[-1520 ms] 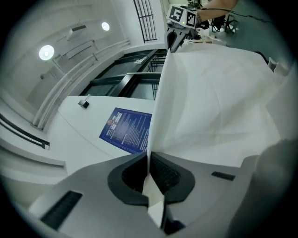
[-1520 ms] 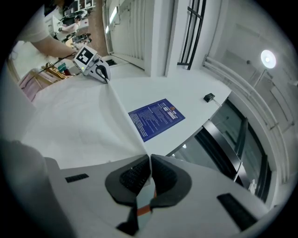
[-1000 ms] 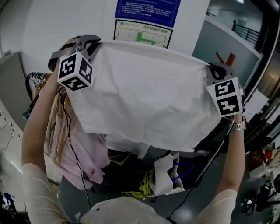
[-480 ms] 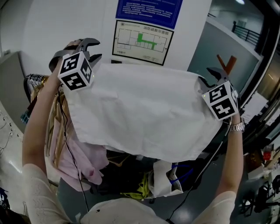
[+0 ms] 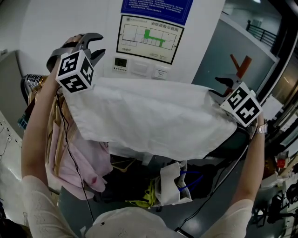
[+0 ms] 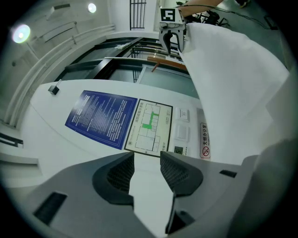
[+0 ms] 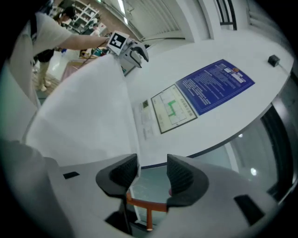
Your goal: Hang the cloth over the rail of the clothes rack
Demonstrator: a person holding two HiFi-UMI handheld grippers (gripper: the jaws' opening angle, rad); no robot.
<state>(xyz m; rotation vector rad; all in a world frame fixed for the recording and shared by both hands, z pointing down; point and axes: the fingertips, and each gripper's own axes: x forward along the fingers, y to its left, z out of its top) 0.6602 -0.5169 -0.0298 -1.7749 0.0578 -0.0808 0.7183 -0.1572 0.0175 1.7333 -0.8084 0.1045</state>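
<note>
A white cloth (image 5: 153,116) hangs spread wide in front of me, draped over a support that it hides. My left gripper (image 5: 98,45) stands open just above the cloth's upper left corner, nothing between its fingers. In the left gripper view its jaws (image 6: 146,160) frame only the wall, with the cloth (image 6: 233,79) to the right. My right gripper (image 5: 220,86) is beside the cloth's upper right corner, its jaws opening and empty. The right gripper view shows the gap (image 7: 152,162) free and the cloth (image 7: 84,111) to the left.
A white wall with a floor-plan poster (image 5: 149,39), a blue notice (image 5: 156,4) and switch panels (image 5: 139,67) stands close behind. Hangers (image 5: 35,83) with a pink garment (image 5: 70,153) crowd the left. A white bag (image 5: 174,183) lies below; an orange bracket (image 5: 240,65) sits right.
Both grippers let go of the cloth's top corners and opened. The cloth's upper edge sank lower and stays draped, while the grippers stand clear of it.
</note>
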